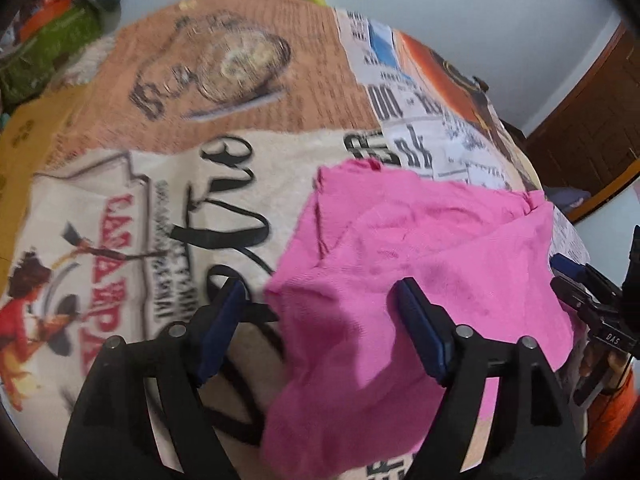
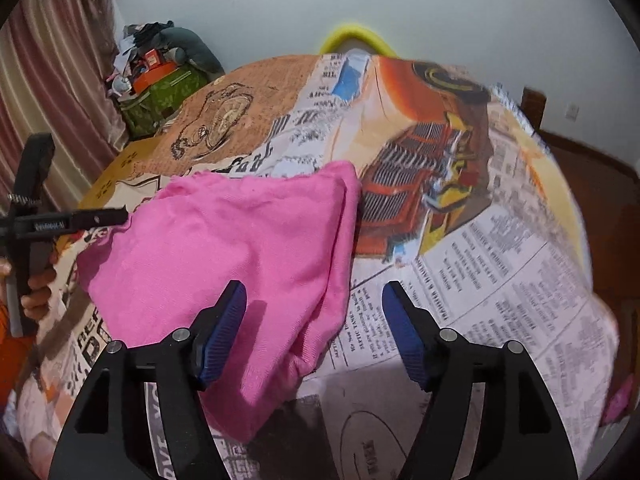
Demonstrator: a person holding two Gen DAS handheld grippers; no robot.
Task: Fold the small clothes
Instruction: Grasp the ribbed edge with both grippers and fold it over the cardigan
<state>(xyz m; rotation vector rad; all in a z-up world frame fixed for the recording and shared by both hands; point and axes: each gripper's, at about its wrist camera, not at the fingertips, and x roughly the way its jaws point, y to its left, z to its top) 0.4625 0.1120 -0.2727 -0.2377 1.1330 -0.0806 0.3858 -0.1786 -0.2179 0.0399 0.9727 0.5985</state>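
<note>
Left wrist view: the left gripper (image 1: 320, 304) stands wide apart, its blue-padded fingers (image 1: 222, 320) spread and holding nothing. The bright pink, soft knit garment (image 1: 400, 280) lies folded over itself on the tabletop (image 1: 160, 184), which is covered with a printed cloth of newspaper text, a pocket watch and cartoon figures. The right finger of this gripper sits over the pink garment's near part, while the left finger sits over bare printed cloth just beside the garment's left edge; whether either touches cannot be told.

In the right wrist view the right gripper (image 2: 314, 320) is likewise spread wide and empty. Its left finger hovers over the garment's near right portion, and its right finger is over the newsprint cloth beside the garment. The left gripper appears at the garment's far left edge, held by a bare hand (image 2: 36, 292) beside an orange sleeve.

Beyond the garment, past the tabletop's far edge, a yellow curved chair back (image 2: 356, 40) shows. To the garment's far left stands a green patterned bag (image 2: 160, 100) piled with clutter, next to a pinkish curtain (image 2: 52, 80).
</note>
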